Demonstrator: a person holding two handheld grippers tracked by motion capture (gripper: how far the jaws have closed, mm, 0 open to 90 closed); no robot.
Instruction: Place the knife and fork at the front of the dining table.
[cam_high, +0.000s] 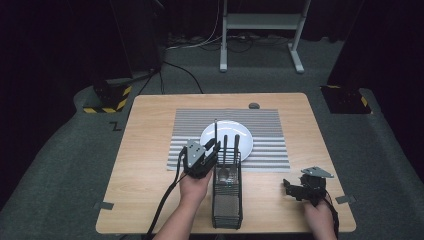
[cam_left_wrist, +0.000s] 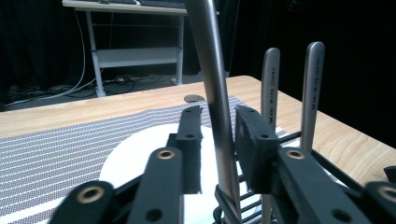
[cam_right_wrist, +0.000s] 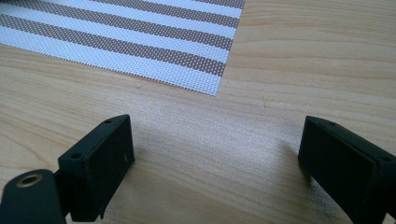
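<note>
Handle (cam_left_wrist: 215, 93): metal, slim, grey, one utensil shaft standing nearly upright in the caddy, tilted slightly. Gripped between the fingers (cam_left_wrist: 254, 135) of the left gripper (cam_left_wrist: 219, 135), which are closed on it partway up its length.

Caddy (cam_high: 227, 200): black wire mesh, rectangular, on the tabletop (cam_high: 150, 165) near the front edge, just in front of the mat. Holds the gripped handle at its far end.

Two further handles (cam_left_wrist: 312, 93): metal, upright in the same caddy, just beside the gripped one. Each bears small engraved lettering, too small to read.

Plate (cam_high: 227, 135): white, round, on the mat, directly behind the caddy.

Mat (cam_high: 270, 145): striped grey and white, woven, centred on the tabletop.

Left gripper, in the high view (cam_high: 207, 152): just left of the caddy's far end, hand behind it.

Right gripper (cam_high: 295, 190): near the tabletop's right front corner, well apart from the caddy. Fingers (cam_right_wrist: 100, 163) spread wide, nothing between them, bare wood below.

Small dark disc (cam_high: 254, 105): at the tabletop's far edge.
</note>
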